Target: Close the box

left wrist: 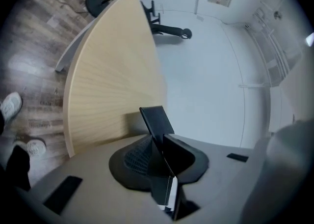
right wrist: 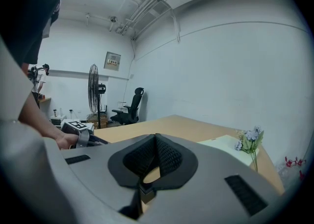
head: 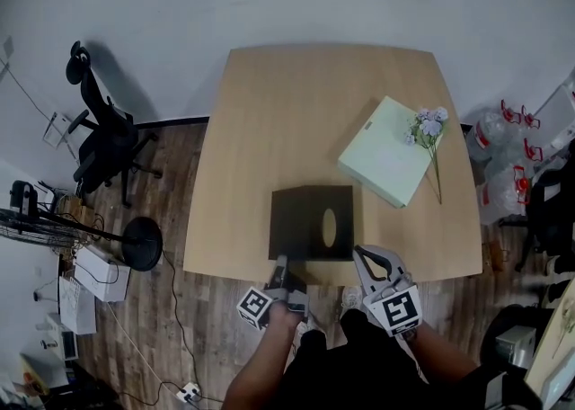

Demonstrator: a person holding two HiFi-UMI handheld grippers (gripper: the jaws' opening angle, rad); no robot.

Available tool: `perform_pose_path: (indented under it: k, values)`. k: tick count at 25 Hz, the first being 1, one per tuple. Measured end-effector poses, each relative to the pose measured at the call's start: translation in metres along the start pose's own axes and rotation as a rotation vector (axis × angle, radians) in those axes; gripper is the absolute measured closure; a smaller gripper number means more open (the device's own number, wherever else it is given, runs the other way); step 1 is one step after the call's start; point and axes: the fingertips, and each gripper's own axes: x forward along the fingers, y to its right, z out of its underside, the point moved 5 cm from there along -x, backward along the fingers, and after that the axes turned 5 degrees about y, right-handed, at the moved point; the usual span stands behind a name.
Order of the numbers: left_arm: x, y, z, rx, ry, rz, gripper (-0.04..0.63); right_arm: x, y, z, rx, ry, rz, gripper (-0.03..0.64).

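Note:
A flat black box (head: 314, 222) with an oval hole in its top lies on the wooden table (head: 296, 111) near the front edge. My left gripper (head: 284, 266) is at the box's near-left edge. In the left gripper view a thin black flap (left wrist: 156, 119) of the box stands up between the jaws, and my left gripper (left wrist: 159, 142) is pinched on it. My right gripper (head: 370, 258) hovers just off the front edge, right of the box. In its own view my right gripper (right wrist: 156, 139) has its pads together with nothing between them.
A pale green box (head: 388, 164) with a sprig of purple flowers (head: 429, 127) lies at the table's right. An office chair (head: 103, 138) and a fan stand (head: 135, 242) are on the floor to the left. Clutter lines the right wall.

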Motion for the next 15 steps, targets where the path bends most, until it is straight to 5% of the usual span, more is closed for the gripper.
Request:
perform_pose_path:
  k: [4, 15]
  values:
    - [-0.007, 0.023, -0.006, 0.268, -0.027, -0.001, 0.523, 0.004, -0.010, -0.002, -0.047, -0.021, -0.014, 0.604]
    - [-0.016, 0.068, 0.001, 0.803, -0.099, 0.058, 0.541, 0.004, -0.015, 0.000, -0.020, -0.049, 0.013, 0.604]
